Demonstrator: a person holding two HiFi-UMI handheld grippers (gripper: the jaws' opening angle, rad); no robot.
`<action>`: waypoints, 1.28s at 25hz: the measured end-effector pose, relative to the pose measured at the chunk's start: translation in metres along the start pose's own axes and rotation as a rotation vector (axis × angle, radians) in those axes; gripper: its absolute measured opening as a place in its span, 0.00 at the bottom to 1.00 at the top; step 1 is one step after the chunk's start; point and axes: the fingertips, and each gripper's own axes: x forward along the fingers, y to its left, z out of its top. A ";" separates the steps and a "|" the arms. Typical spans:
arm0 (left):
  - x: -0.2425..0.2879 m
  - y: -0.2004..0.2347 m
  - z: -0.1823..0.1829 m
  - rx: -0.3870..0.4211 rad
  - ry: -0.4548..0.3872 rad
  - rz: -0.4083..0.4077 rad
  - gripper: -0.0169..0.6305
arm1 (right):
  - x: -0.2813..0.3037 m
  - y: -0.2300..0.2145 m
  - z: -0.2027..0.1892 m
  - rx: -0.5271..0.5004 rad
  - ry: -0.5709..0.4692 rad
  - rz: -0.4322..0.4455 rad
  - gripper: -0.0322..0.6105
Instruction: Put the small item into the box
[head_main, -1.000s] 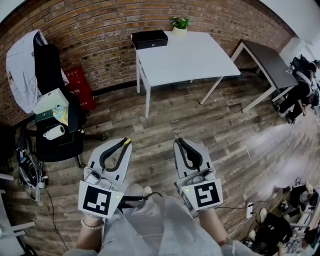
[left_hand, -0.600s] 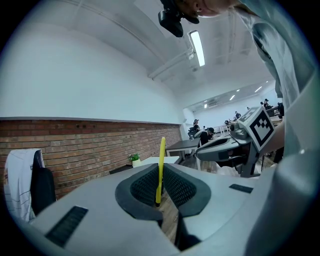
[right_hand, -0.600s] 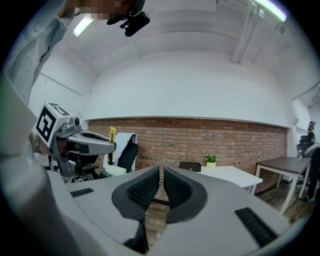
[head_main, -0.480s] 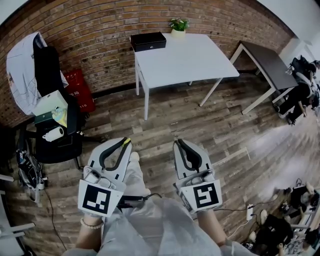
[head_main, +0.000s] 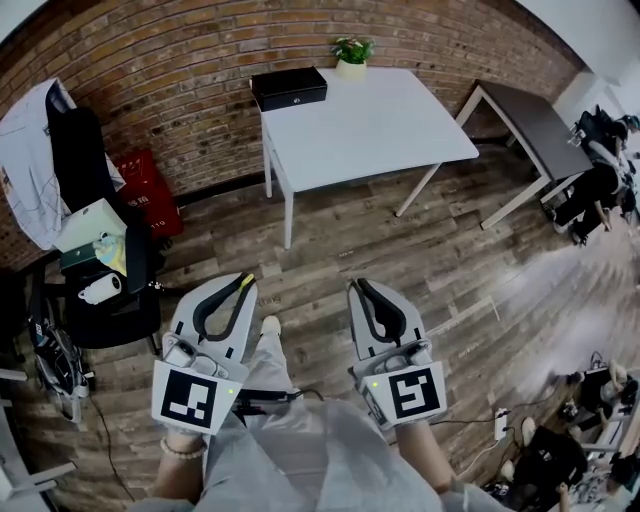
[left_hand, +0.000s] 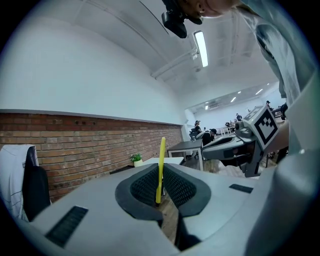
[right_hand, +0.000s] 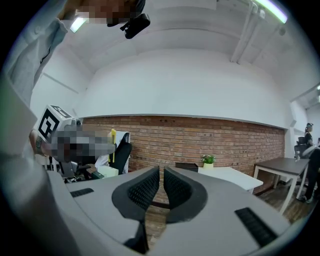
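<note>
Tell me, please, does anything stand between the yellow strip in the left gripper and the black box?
Nothing visible does: only wooden floor and the white table top lie between the yellow strip in the left gripper and the black box.

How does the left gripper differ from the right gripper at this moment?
The left gripper is shut on a thin yellow strip; the right gripper is shut on nothing. The strip stands out beyond the left gripper's tips, while the right gripper's tips are bare. Both are held low, side by side, pointing forward.
</note>
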 end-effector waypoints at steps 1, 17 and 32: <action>0.006 0.008 -0.002 -0.003 0.004 -0.003 0.09 | 0.009 -0.002 0.001 -0.002 0.002 -0.003 0.14; 0.130 0.128 0.000 0.030 -0.011 -0.085 0.09 | 0.171 -0.048 0.026 -0.037 0.030 -0.032 0.14; 0.224 0.213 -0.002 0.080 -0.037 -0.180 0.09 | 0.288 -0.089 0.040 -0.052 0.035 -0.110 0.14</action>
